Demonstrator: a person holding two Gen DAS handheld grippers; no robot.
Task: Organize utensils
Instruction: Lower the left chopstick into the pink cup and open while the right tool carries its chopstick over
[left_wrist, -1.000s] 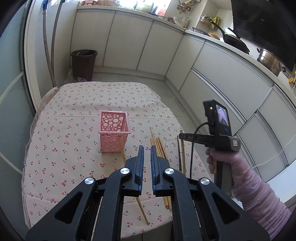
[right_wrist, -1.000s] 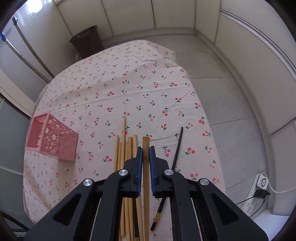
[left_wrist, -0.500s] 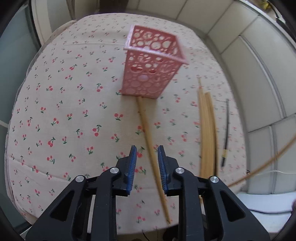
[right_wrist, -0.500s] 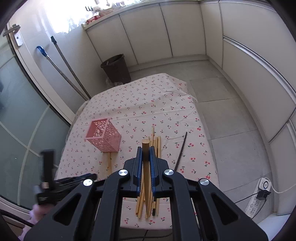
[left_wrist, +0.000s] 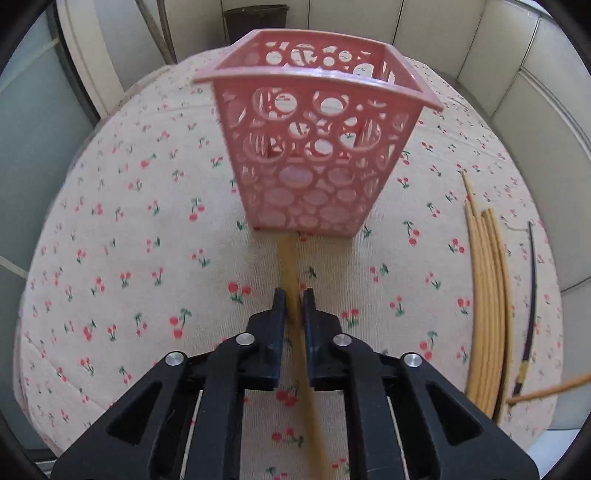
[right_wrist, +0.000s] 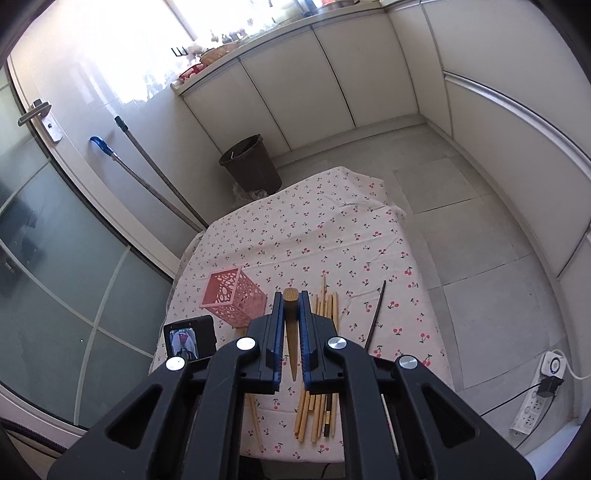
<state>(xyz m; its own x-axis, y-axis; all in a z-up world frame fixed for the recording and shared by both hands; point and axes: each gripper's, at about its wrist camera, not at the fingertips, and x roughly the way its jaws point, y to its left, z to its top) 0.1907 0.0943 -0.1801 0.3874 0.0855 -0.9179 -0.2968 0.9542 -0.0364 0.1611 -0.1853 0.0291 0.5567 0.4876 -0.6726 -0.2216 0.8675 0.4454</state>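
Note:
A pink perforated basket (left_wrist: 317, 147) stands upright on the cherry-print tablecloth (left_wrist: 110, 229); it also shows in the right wrist view (right_wrist: 232, 299). A lone wooden chopstick (left_wrist: 291, 269) lies in front of the basket, and my left gripper (left_wrist: 293, 306) sits low over it, jaws narrowly apart on either side of it. A bundle of wooden chopsticks (left_wrist: 487, 295) and a dark chopstick (left_wrist: 530, 295) lie to the right. My right gripper (right_wrist: 291, 314) is shut on a wooden chopstick (right_wrist: 291, 321), held high above the table.
A dark bin (right_wrist: 251, 166) stands on the floor beyond the table, with mop handles (right_wrist: 155, 173) leaning on the wall. White cabinets line the back and right. A power strip (right_wrist: 539, 402) lies on the floor at the right.
My left gripper has moved forward and down toward the basket and closed in around the lone chopstick. My right gripper has risen higher with its chopstick.

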